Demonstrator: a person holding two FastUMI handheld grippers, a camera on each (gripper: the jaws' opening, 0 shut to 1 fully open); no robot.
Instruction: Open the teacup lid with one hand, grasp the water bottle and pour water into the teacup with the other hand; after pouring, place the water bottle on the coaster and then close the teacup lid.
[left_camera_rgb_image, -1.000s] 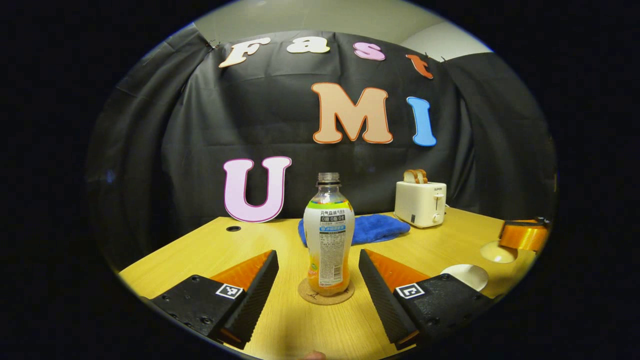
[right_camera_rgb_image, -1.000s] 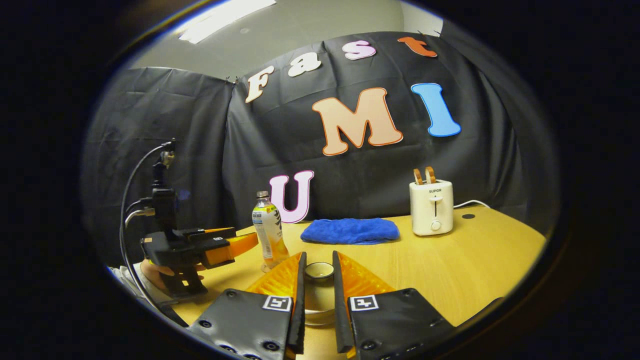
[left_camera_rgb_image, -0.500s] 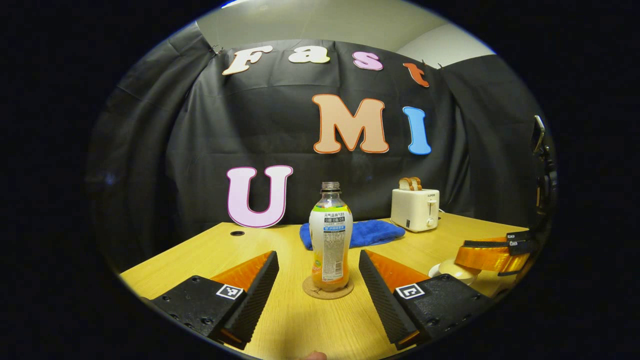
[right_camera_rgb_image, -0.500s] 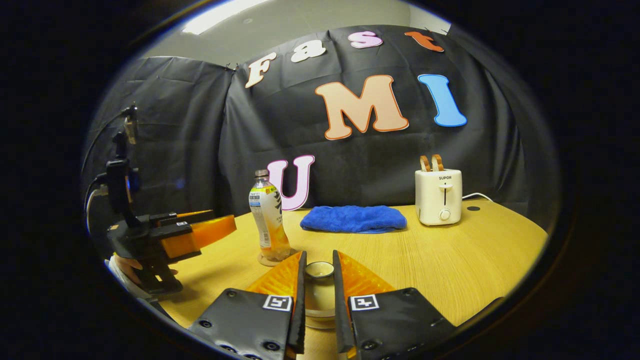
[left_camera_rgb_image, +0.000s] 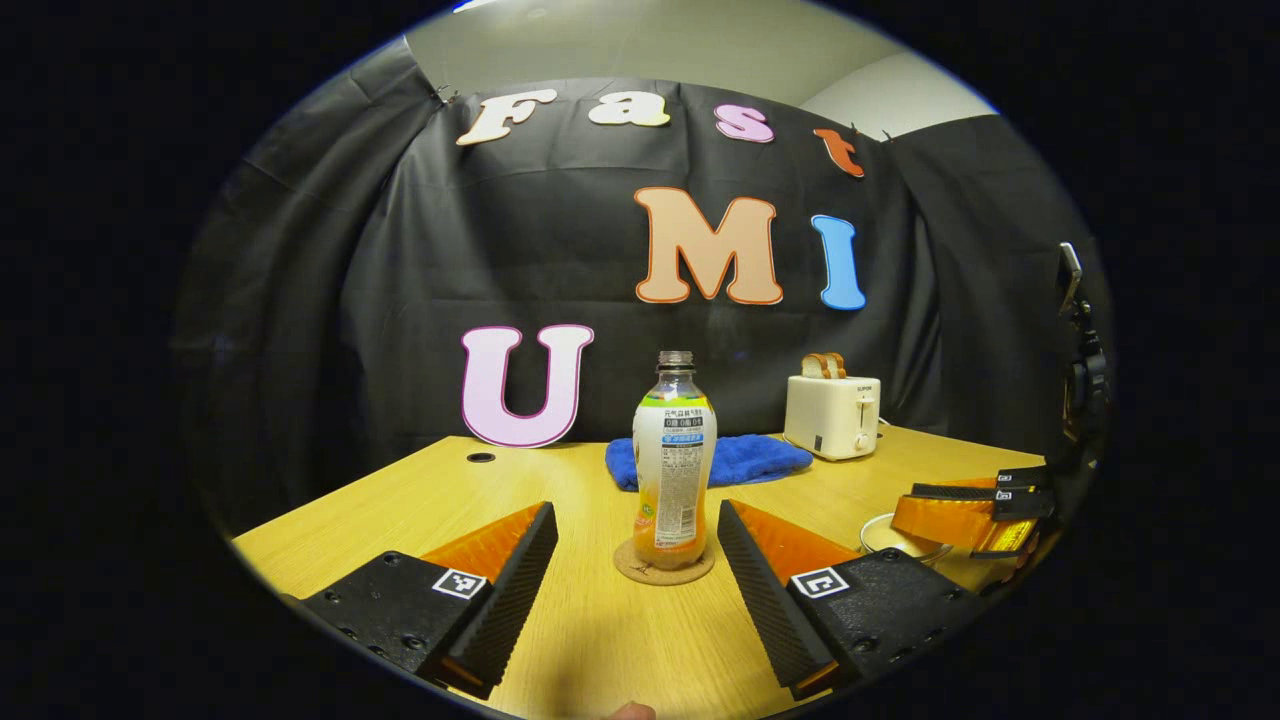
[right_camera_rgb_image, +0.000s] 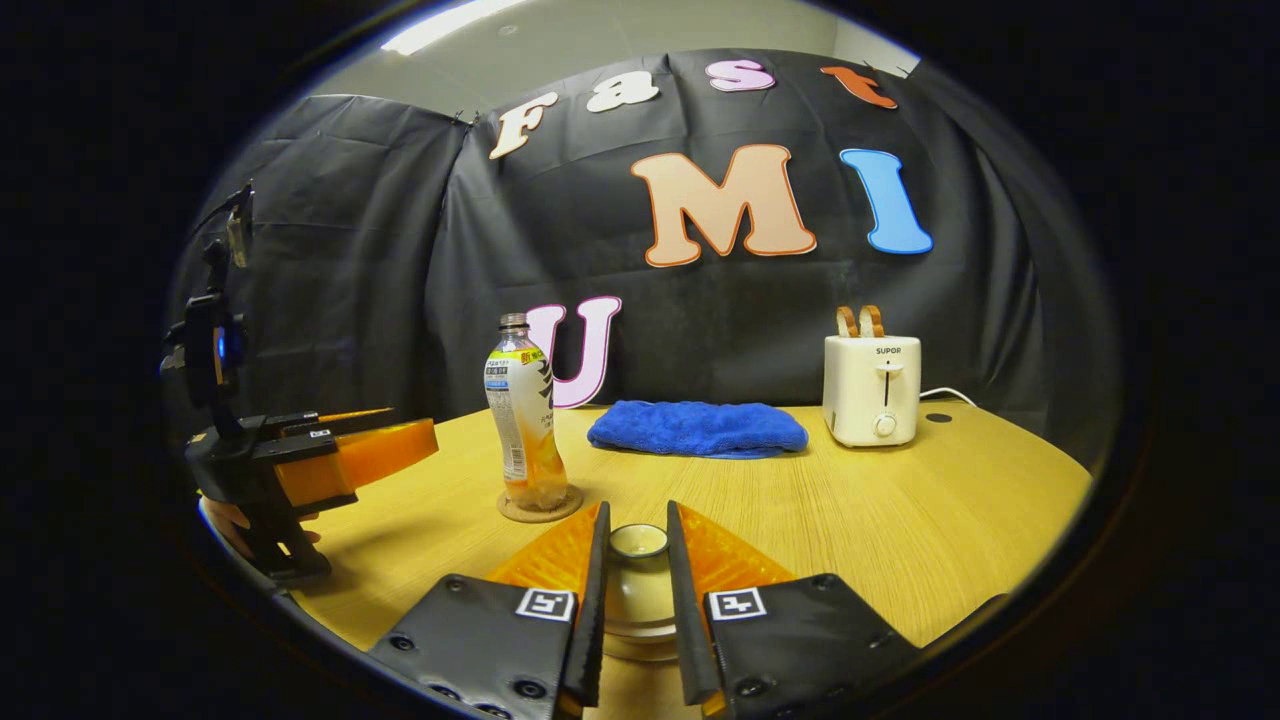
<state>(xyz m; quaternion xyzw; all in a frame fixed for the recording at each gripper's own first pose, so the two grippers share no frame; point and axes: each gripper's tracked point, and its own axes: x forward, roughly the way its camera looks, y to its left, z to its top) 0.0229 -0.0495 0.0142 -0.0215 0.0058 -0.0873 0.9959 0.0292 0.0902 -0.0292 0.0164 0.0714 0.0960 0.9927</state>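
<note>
standing upright on the round cork coaster (left_camera_rgb_image: 664, 565), the water bottle (left_camera_rgb_image: 674, 460) has no cap on its neck and holds a little orange liquid at the bottom. in the left gripper view it sits on the wooden table (left_camera_rgb_image: 600, 640) ahead of the left gripper (left_camera_rgb_image: 637, 560), whose fingers are spread wide on either side and touch neither the bottle nor the coaster. in the right gripper view the same bottle (right_camera_rgb_image: 524, 420) and coaster (right_camera_rgb_image: 540, 505) stand to the left, with the left gripper (right_camera_rgb_image: 400, 450) held off to their left, apart from them, a hand partly visible under it.

the right gripper (right_camera_rgb_image: 637, 585) has its two fingers closed against the knob of the pale teacup lid (right_camera_rgb_image: 638, 545), clamping it from both sides. whether the lid rests fully on the teacup cannot be told. in the left gripper view the right gripper (left_camera_rgb_image: 950, 520) is at the far right, over the pale cup (left_camera_rgb_image: 890, 535).

farther back lie a folded blue cloth (right_camera_rgb_image: 698, 428) and a white toaster (right_camera_rgb_image: 872, 388) with bread slices in its slots.
</note>
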